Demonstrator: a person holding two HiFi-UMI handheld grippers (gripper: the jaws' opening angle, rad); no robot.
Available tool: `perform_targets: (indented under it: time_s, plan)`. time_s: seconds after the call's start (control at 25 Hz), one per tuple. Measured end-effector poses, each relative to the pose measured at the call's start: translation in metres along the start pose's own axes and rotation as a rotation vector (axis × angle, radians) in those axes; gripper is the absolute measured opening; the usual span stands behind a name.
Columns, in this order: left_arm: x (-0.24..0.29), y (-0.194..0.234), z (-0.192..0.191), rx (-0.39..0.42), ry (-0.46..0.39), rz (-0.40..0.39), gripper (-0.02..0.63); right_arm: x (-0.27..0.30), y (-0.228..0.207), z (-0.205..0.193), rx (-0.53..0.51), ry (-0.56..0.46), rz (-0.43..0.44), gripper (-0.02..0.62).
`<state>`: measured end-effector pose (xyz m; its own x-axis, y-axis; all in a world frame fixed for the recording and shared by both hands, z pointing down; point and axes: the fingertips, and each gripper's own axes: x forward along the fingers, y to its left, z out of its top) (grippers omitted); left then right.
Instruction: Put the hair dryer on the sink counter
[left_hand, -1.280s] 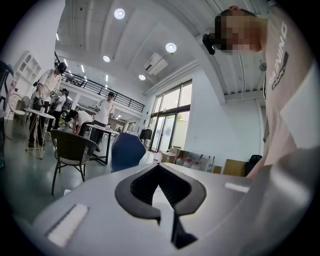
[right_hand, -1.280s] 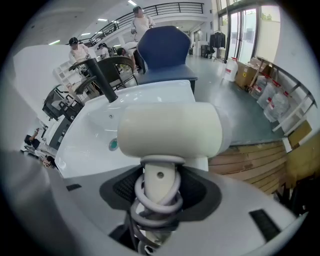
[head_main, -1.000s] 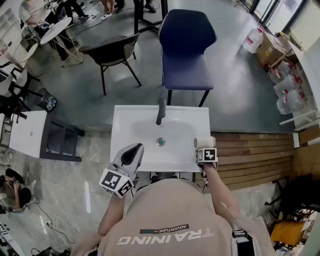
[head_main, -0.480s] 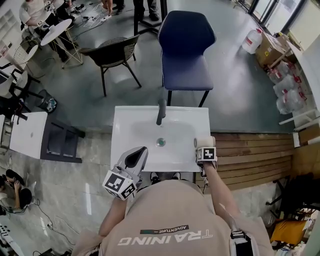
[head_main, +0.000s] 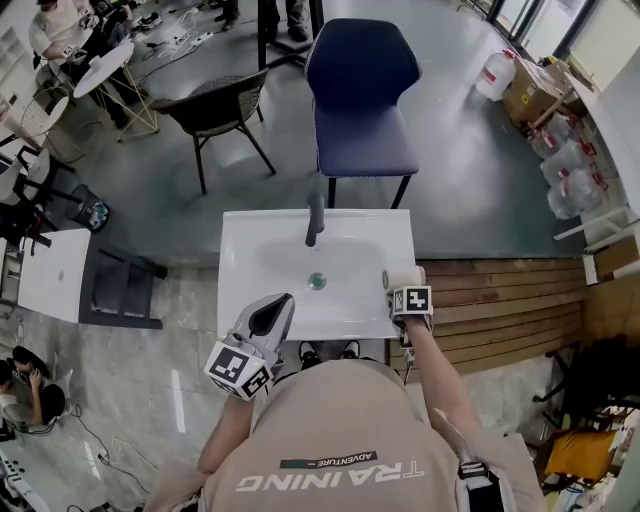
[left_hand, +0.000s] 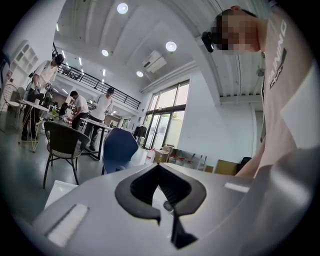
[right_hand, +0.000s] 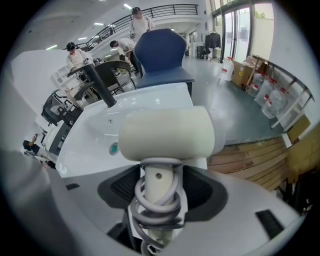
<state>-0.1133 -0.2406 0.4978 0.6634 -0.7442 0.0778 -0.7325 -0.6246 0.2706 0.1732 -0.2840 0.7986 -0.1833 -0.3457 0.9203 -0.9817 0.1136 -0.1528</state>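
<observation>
- Right gripper (right_hand: 159, 197): jaws easing apart around the hair dryer (right_hand: 167, 132) handle, cord coiled on it.
- Dryer sits at the sink counter (head_main: 240, 250) right edge, same spot as before.
- Left gripper (head_main: 266, 314): closed, empty, barely shifted.

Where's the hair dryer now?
Head view: the hair dryer is at the right edge of the sink counter, its cord-wrapped handle between the opening jaws of the right tool.

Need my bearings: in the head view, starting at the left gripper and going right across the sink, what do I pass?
left gripper → drain → hair dryer → wooden decking
</observation>
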Motion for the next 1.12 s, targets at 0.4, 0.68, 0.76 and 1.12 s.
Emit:
perform_targets:
  time_s: [0.4,0.68,0.76,1.12]
  plan:
    - [-0.004,-0.001,-0.006,-0.009,0.007,0.006,0.007,-0.024,0.005,0.007,0.004,-0.090,0.055,0.235]
    - [-0.001,-0.003,-0.004,-0.003,0.009,-0.014,0.007,-0.037,0.005,0.011,0.026,-0.132,0.082,0.235]
    - [0.000,-0.002,-0.004,-0.002,0.009,-0.017,0.007,-0.040,0.006,0.011,0.036,-0.144,0.095,0.235]
    - [0.007,-0.003,-0.002,0.003,0.009,-0.027,0.006,-0.080,0.014,0.024,0.003,-0.256,0.129,0.235]
